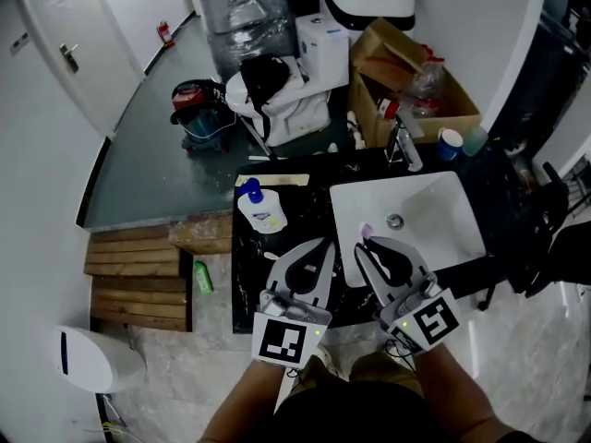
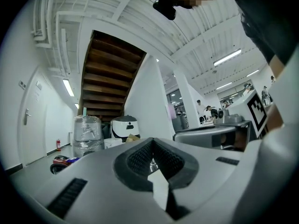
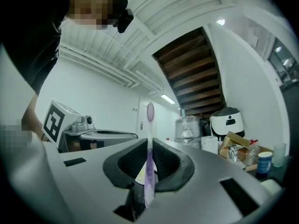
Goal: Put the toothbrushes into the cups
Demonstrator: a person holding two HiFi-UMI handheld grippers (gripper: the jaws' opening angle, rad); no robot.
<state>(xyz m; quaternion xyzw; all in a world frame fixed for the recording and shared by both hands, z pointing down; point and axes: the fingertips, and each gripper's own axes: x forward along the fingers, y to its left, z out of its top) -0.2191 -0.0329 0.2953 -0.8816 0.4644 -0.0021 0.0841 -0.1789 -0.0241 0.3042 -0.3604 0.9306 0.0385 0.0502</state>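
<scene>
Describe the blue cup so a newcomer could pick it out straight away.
Find the white sink set in the black counter, then the chrome faucet at its back edge. Just right of the faucet stand two cups; the blue cup is the one nearer the faucet, solid blue with a white rim, unlike the see-through teal cup beside it.

A white sink [image 1: 434,201] with a chrome faucet [image 1: 404,146] sits in a black countertop [image 1: 246,273], a blue-pumped soap bottle [image 1: 260,210] standing just left of it. Beyond — a cardboard box [image 1: 383,49] and a red vacuum [image 1: 199,100]; a green bottle [image 1: 203,276] lies beside a wooden pallet [image 1: 138,280].
</scene>
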